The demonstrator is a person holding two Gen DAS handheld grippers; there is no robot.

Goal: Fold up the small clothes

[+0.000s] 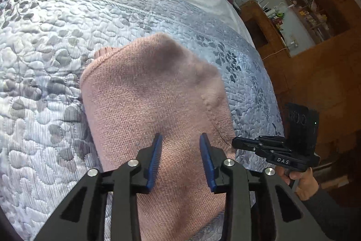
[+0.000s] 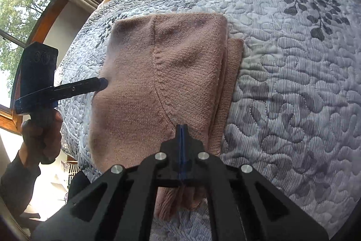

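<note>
At nine o'clock in my right wrist view, my left gripper (image 2: 105, 83) noses against the left edge of the folded pink knit garment (image 2: 162, 73); its fingers stand apart over the knit. The garment lies flat on the quilted blue bedspread (image 2: 282, 83). At six o'clock my right gripper (image 2: 182, 128) has its fingers pressed together, with nothing visibly between them.
</note>
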